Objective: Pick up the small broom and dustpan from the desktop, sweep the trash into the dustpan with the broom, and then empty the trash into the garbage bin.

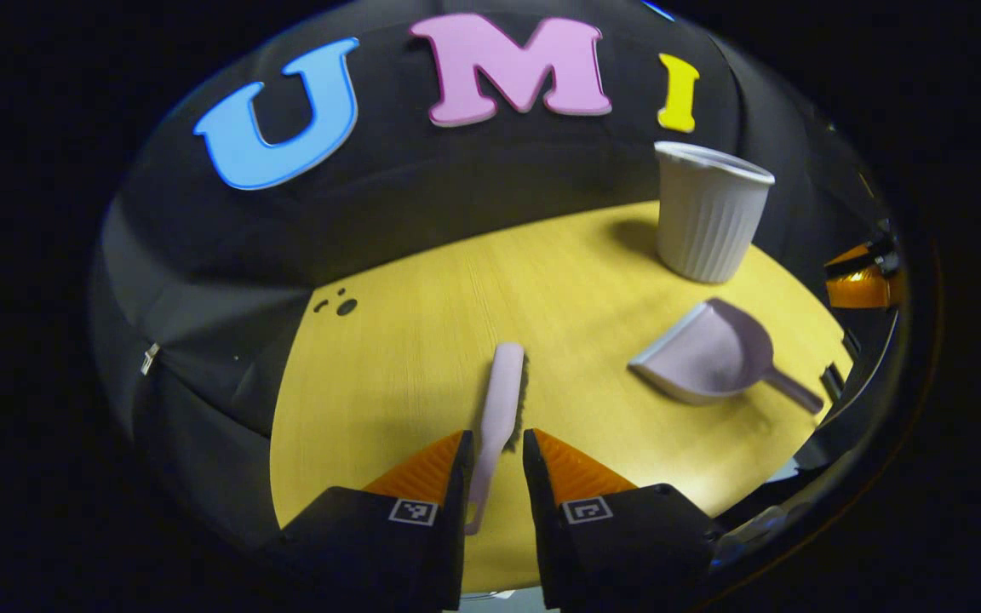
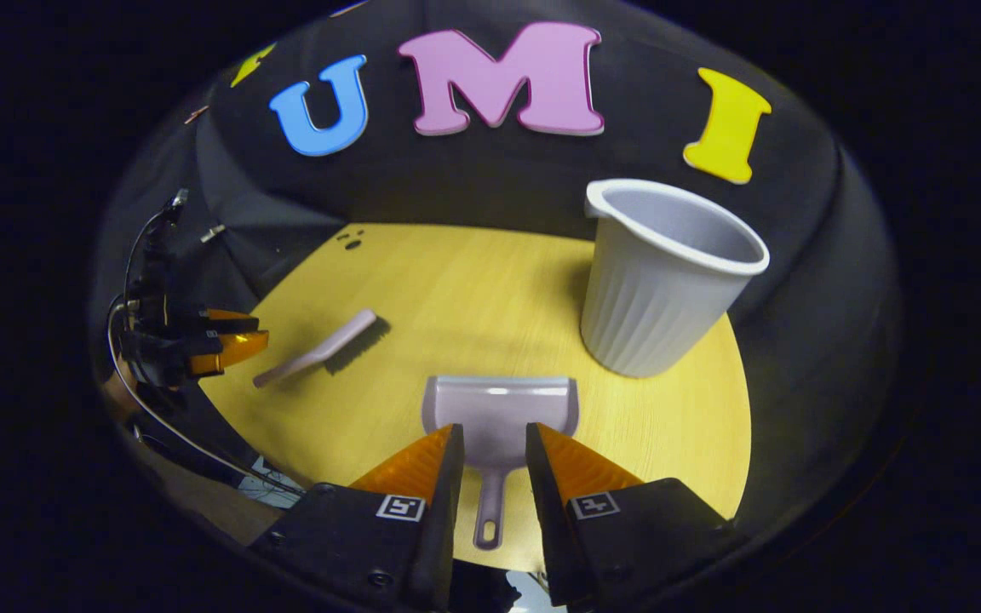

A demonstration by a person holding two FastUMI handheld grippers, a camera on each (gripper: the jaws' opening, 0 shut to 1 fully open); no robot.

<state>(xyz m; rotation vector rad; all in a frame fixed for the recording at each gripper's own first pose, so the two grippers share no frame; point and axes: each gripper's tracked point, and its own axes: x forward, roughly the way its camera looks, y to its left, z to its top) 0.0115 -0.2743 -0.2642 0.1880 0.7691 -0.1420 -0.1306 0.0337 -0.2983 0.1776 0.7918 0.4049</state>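
Dark specks (image 1: 337,304) at ten o'clock on the surface (image 1: 422,340): too small to identify. Broom (image 1: 495,409) bristles largely hidden behind its back; dustpan (image 2: 501,409) handle partly masked by gripper fingers (image 2: 422,468).

One broom (image 1: 501,392), one dustpan (image 1: 712,353), one garbage bin (image 1: 708,213), three dark trash bits (image 1: 337,303).

yellow wooden tabletop (image 1: 422,358), black cloth wall (image 1: 422,213) behind it

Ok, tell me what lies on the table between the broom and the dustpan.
Nothing: in the right gripper view, bare table runs from the broom to the dustpan.
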